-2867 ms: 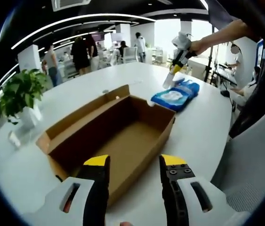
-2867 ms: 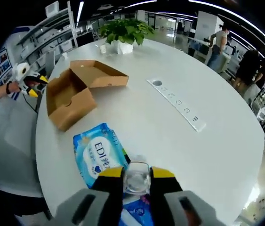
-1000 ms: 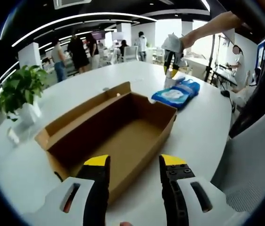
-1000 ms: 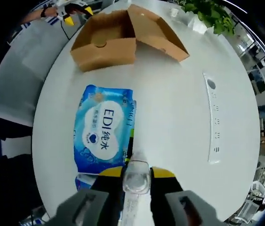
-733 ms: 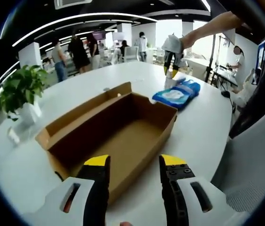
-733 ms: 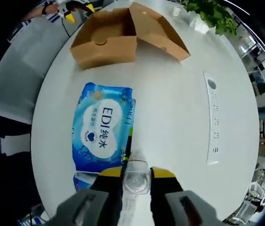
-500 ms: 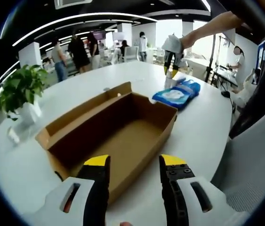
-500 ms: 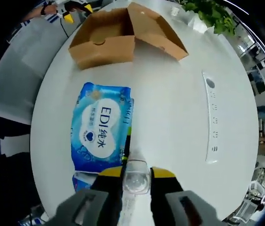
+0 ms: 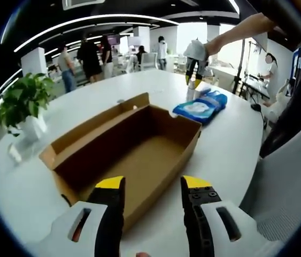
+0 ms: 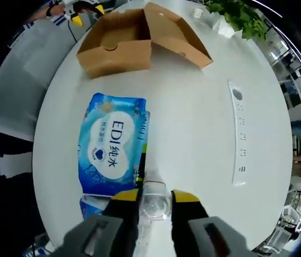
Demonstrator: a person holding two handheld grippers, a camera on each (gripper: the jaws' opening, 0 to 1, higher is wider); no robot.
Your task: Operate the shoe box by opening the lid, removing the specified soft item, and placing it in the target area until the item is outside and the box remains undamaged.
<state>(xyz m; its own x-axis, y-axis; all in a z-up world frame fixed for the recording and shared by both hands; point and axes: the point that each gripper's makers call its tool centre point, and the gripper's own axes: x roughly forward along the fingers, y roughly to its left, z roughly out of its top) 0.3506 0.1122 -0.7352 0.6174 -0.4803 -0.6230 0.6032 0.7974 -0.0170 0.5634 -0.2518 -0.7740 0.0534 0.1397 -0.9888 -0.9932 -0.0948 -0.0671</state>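
The brown cardboard shoe box point(image 9: 134, 150) lies open and empty on the white table, its lid flap folded back on the far side. My left gripper point(image 9: 153, 184) hovers open just before the box's near end. A blue soft wipes pack point(image 9: 199, 106) lies on the table past the box. My right gripper point(image 9: 195, 65), held by a hand, stands over the pack's far end. In the right gripper view the pack point(image 10: 112, 143) lies flat below, and my right gripper point(image 10: 155, 197) is shut on its clear end seam. The box point(image 10: 119, 44) sits beyond it.
A potted plant point(image 9: 21, 107) stands at the table's left end. A long socket strip point(image 10: 237, 134) is set into the table top. A grey chair point(image 9: 286, 193) stands at the table's right edge. Several people stand far behind.
Since 2.9 s ago the right gripper has lifted and tipped to look down on the pack. In the last second that view drifts only a little. The left gripper and box stay still.
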